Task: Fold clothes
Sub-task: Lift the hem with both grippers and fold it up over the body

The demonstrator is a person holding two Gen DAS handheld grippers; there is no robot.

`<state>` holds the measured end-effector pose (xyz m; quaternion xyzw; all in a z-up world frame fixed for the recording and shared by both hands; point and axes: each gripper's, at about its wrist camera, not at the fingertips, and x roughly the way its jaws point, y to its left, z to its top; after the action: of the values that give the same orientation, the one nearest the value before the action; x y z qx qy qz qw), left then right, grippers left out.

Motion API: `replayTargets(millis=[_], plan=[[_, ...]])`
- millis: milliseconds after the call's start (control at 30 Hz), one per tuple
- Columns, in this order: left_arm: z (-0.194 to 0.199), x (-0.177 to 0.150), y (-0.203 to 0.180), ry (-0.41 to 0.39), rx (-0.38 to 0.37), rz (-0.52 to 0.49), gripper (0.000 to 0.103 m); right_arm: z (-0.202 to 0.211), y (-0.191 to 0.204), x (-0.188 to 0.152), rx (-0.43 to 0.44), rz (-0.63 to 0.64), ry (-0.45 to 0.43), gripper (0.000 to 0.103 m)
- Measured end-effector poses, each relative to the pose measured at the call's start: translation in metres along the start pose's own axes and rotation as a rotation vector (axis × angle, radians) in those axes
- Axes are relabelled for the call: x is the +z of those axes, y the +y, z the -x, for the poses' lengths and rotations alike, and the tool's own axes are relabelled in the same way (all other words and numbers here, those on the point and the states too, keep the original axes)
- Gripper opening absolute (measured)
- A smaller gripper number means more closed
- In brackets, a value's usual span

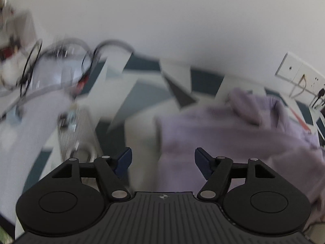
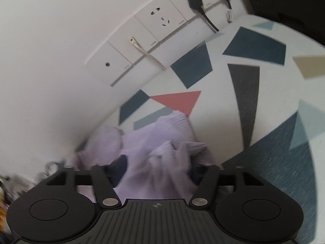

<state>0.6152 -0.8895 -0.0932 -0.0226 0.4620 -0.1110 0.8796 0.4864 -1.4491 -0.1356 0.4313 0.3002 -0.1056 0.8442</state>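
A lilac ribbed knit garment (image 1: 233, 134) lies crumpled on the patterned tablecloth (image 1: 142, 93), close to the wall. In the left wrist view my left gripper (image 1: 163, 161) is open, its blue pads (image 1: 124, 160) wide apart and bare, over the garment's left edge and the cloth beside it. In the right wrist view the garment (image 2: 162, 134) is heaped up between the fingers of my right gripper (image 2: 157, 172). Those jaws stand wide apart. The folds cover most of the dark pads (image 2: 120, 167), and none of the knit looks pinched.
The tablecloth (image 2: 264, 101) bears blue, grey, pink and tan shapes. A white wall runs just behind, with a row of sockets (image 2: 160, 20), two black plugs (image 2: 195, 2) and a pale cable (image 2: 146, 55). Blurred cables and clutter (image 1: 32, 67) sit at the left.
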Motion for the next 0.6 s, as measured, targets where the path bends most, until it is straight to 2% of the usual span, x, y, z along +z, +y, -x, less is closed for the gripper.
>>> replayTargets(millis=[67, 200, 300, 367, 433, 600], plan=[[-0.001, -0.007, 0.014, 0.039, -0.024, 0.06, 0.07, 0.006, 0.001, 0.0, 0.007, -0.036, -0.014, 0.065], [-0.012, -0.025, 0.038, 0.122, -0.122, 0.233, 0.07, 0.036, -0.002, -0.008, 0.016, -0.137, -0.076, 0.069], [-0.011, -0.035, 0.048, 0.136, -0.205, 0.353, 0.07, 0.074, -0.01, -0.023, 0.02, -0.234, -0.151, 0.074], [-0.007, -0.042, 0.049, 0.131, -0.219, 0.42, 0.068, 0.099, -0.015, -0.034, 0.04, -0.273, -0.179, 0.075], [-0.006, -0.047, 0.048, 0.137, -0.258, 0.462, 0.068, 0.117, -0.02, -0.05, 0.047, -0.306, -0.183, 0.076], [-0.01, -0.047, 0.042, 0.162, -0.345, 0.471, 0.068, 0.133, -0.023, -0.097, 0.064, -0.347, -0.137, 0.077]])
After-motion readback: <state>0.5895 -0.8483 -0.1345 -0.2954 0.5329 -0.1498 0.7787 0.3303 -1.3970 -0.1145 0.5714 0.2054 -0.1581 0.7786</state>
